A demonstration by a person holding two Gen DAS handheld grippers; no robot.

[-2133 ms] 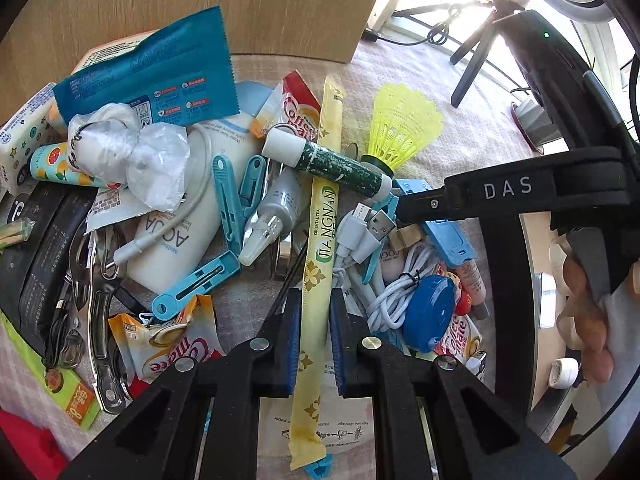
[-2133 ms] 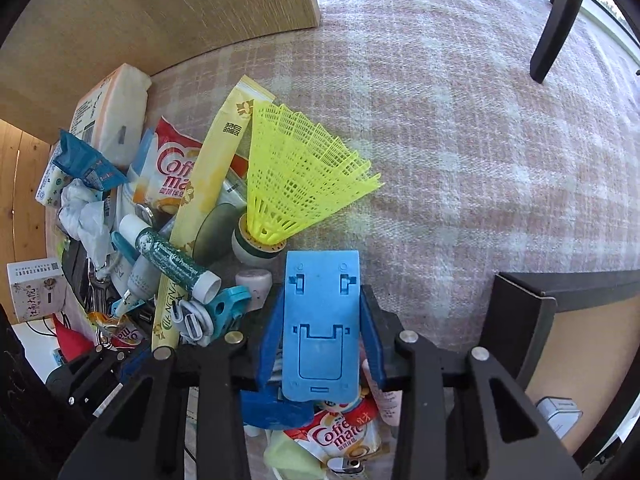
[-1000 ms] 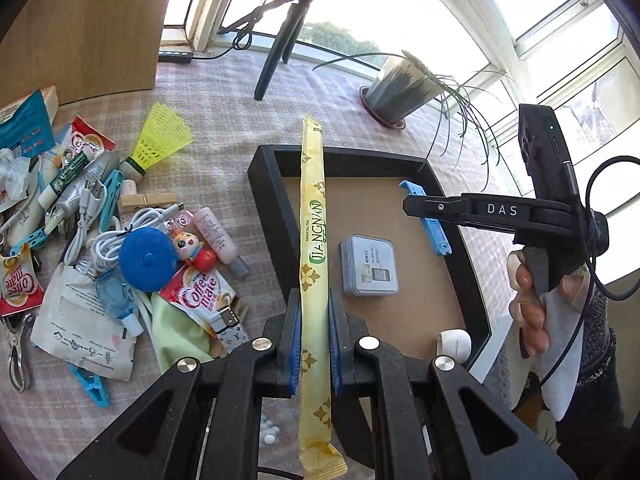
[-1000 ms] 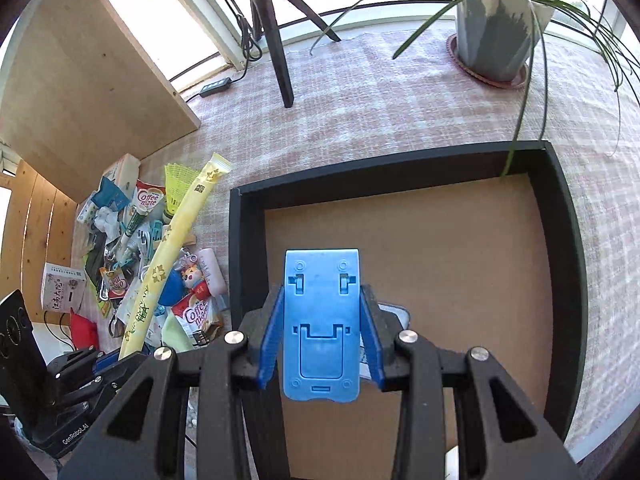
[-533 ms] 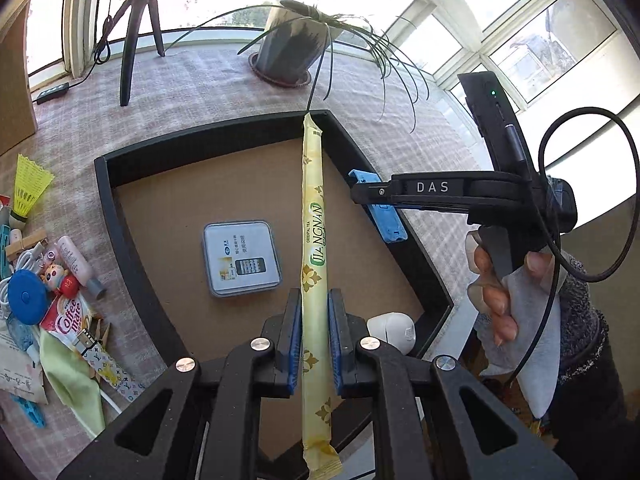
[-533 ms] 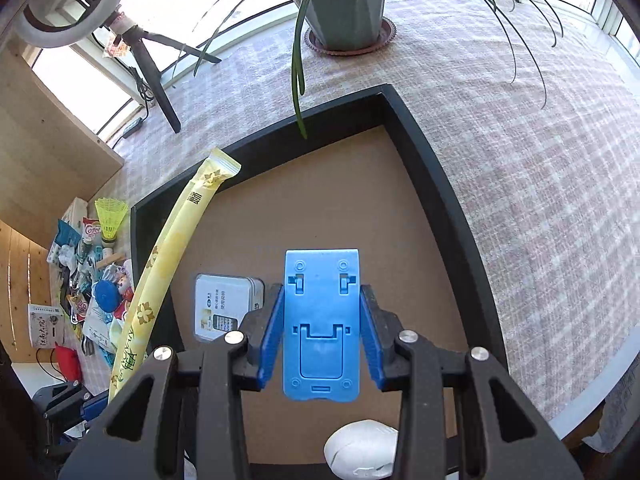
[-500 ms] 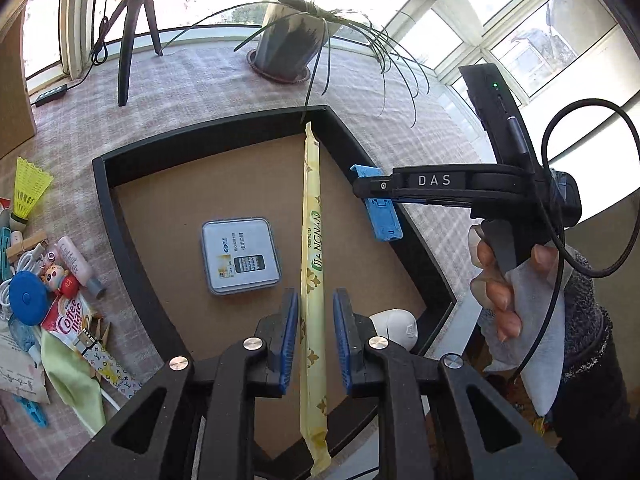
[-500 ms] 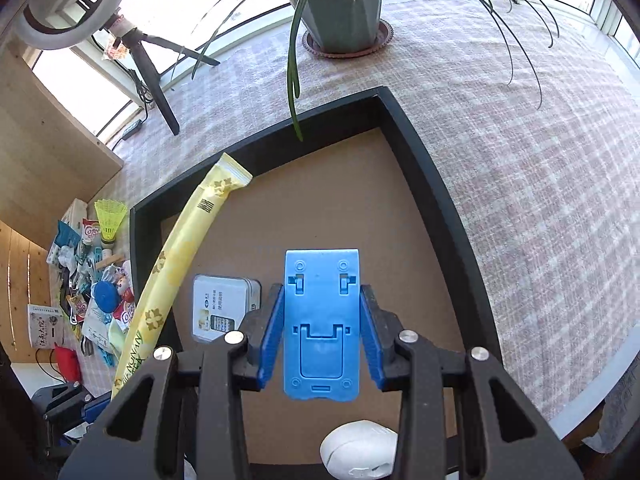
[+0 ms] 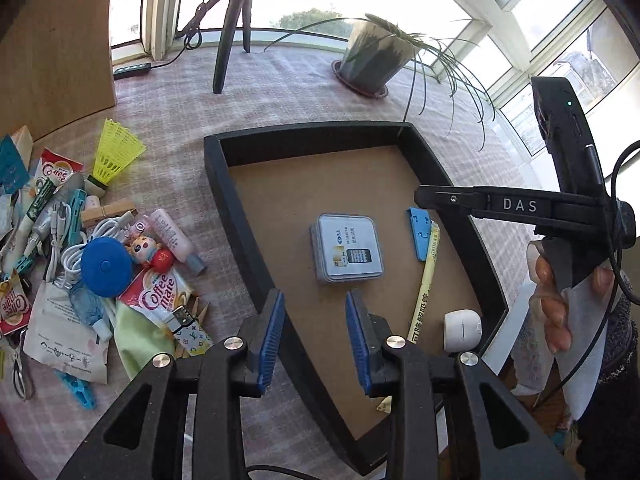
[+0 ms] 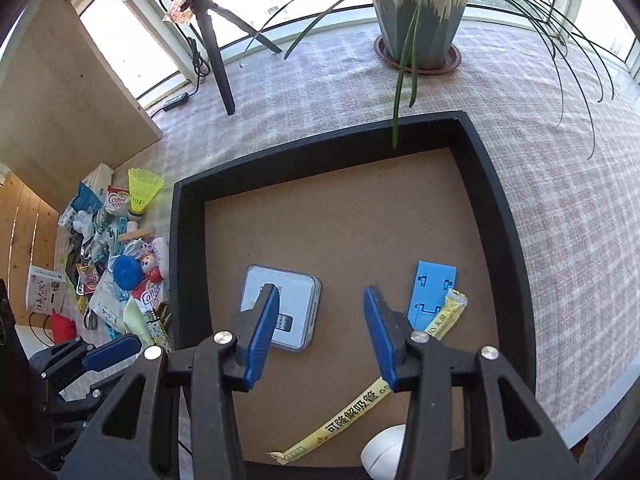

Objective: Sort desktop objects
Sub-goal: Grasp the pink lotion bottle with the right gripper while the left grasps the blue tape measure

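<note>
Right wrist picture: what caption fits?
Open right hand-held gripper above the black tray, blue stand and yellow packet inside.

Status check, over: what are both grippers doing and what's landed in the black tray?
Both hand-held grippers, left and right, just opened, empty. Yellow sachet and blue stand lie in black tray. Nothing in the way.

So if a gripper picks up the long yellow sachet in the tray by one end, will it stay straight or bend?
The yellow sachet would probably droop: it is a long, thin, soft-looking packet. It likely weighs little for its length. Its far end lies across the blue stand, so lifting or pushing it may nudge that piece on the tray.
</note>
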